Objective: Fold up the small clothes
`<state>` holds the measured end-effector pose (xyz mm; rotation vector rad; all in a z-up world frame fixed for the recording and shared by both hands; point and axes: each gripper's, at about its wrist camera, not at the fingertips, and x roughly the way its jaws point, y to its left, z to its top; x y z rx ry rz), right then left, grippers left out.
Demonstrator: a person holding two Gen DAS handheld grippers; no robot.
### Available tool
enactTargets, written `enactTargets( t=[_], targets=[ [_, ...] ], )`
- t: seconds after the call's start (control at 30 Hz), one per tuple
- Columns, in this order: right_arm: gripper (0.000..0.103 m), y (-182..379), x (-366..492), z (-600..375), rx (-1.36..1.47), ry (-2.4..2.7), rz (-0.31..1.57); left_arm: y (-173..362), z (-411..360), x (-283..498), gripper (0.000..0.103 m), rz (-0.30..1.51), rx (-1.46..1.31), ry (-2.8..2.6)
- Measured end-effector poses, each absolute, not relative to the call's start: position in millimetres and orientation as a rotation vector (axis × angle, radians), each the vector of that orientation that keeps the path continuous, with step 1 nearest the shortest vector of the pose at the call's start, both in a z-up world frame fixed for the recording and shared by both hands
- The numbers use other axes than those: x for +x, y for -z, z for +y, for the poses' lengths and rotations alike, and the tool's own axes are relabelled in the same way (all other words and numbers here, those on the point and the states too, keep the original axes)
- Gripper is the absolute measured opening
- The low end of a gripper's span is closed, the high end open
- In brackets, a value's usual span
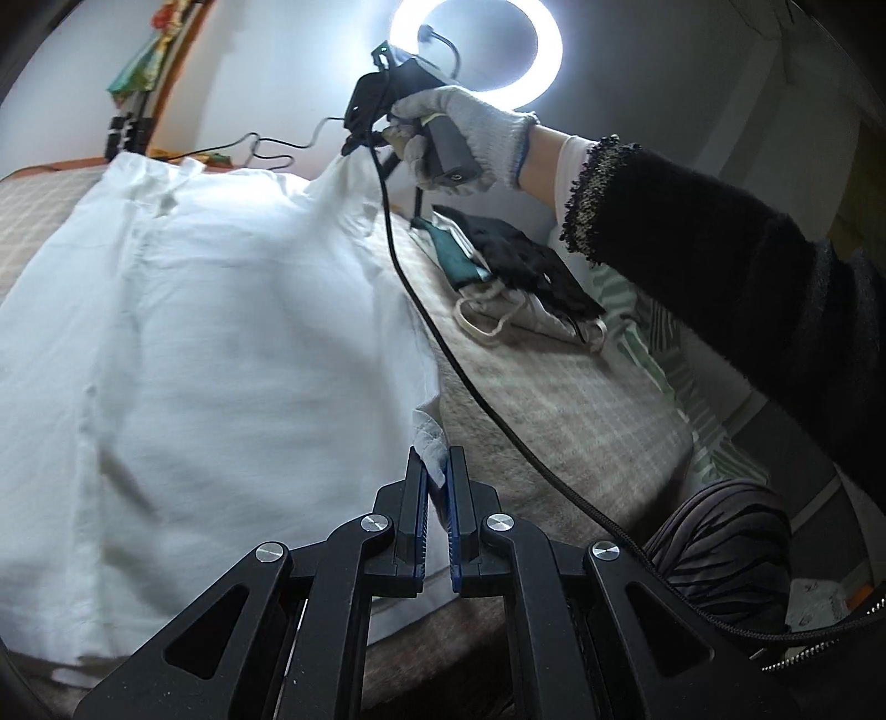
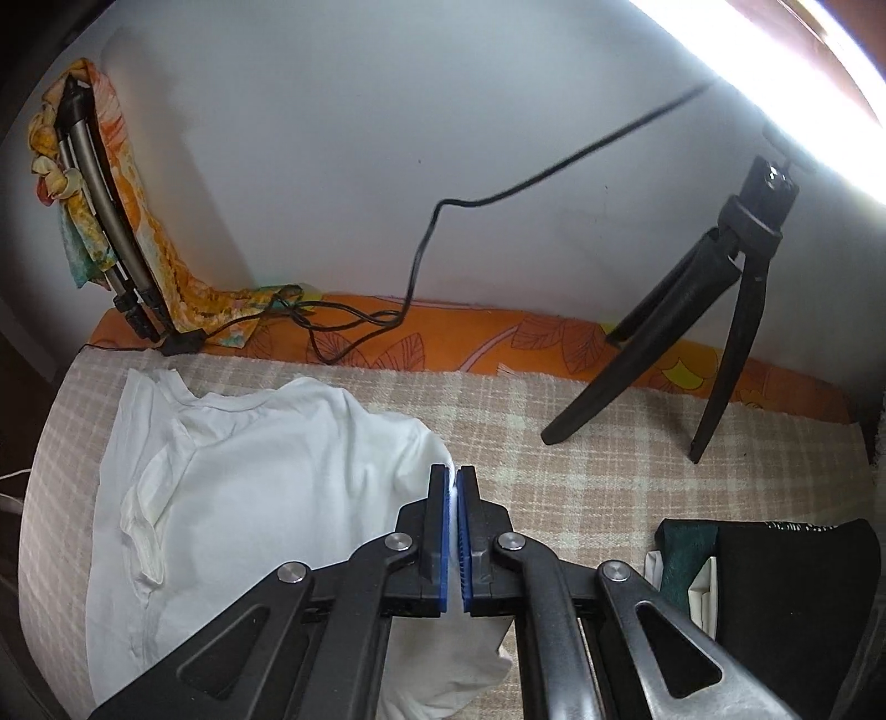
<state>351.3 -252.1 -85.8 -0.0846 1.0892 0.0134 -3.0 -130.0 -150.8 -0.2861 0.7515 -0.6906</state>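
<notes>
A white t-shirt [image 1: 210, 343] lies spread on a checked beige blanket [image 1: 554, 387]. My left gripper [image 1: 436, 471] is shut on the shirt's near hem corner. In the left wrist view a gloved hand holds my right gripper [image 1: 360, 145], which pinches the far right edge of the shirt and lifts it off the blanket. In the right wrist view the right gripper [image 2: 455, 487] is shut on a fold of the white t-shirt [image 2: 249, 471], near its shoulder. The collar lies toward the far left.
A stack of folded clothes [image 1: 515, 277], black and green on top, lies on the blanket to the right, also seen as the folded stack [image 2: 775, 581]. A ring light [image 1: 476, 50] on a black tripod [image 2: 714, 332] stands at the back. Cables [image 2: 354, 321] trail by the wall. A black cable [image 1: 443, 343] crosses the blanket.
</notes>
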Motion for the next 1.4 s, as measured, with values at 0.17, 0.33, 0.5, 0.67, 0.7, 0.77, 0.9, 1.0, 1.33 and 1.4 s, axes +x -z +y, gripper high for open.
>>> enactTargets(
  t=[0.17, 0.33, 0.5, 0.67, 0.7, 0.77, 0.9, 1.0, 1.33, 1.4],
  targets=[
    [0.0, 76, 353, -213, -0.171, -0.004, 1.069, 155, -108, -8, 0.004, 0.744, -0.327, 0.645],
    [0.0, 83, 352, -166, -0.25, -0.007, 1.062, 160, -88, -15, 0.004, 0.731, -0.377, 0.582],
    [0.0, 94, 352, -125, -0.297, -0.029, 1.065, 166, -76, -20, 0.004, 0.733, -0.386, 0.541],
    [0.0, 106, 355, -93, -0.333, -0.049, 1.069, 171, -68, -23, 0.004, 0.737, -0.384, 0.524],
    [0.0, 109, 356, -88, -0.339, -0.051, 1.071, 171, -67, -24, 0.004, 0.736, -0.383, 0.522],
    [0.0, 114, 357, -81, -0.346, -0.051, 1.074, 172, -65, -25, 0.004, 0.735, -0.383, 0.515],
    [0.0, 121, 362, -77, -0.32, -0.05, 1.081, 171, -61, -28, 0.004, 0.727, -0.381, 0.5],
    [0.0, 126, 367, -79, -0.278, -0.056, 1.085, 173, -61, -29, 0.004, 0.727, -0.369, 0.493],
    [0.038, 126, 359, -91, -0.18, -0.163, 1.076, 164, -66, -36, 0.01, 0.708, -0.309, 0.488],
    [0.038, 115, 349, -95, -0.201, -0.182, 1.059, 161, -68, -37, 0.025, 0.715, -0.296, 0.486]
  ],
)
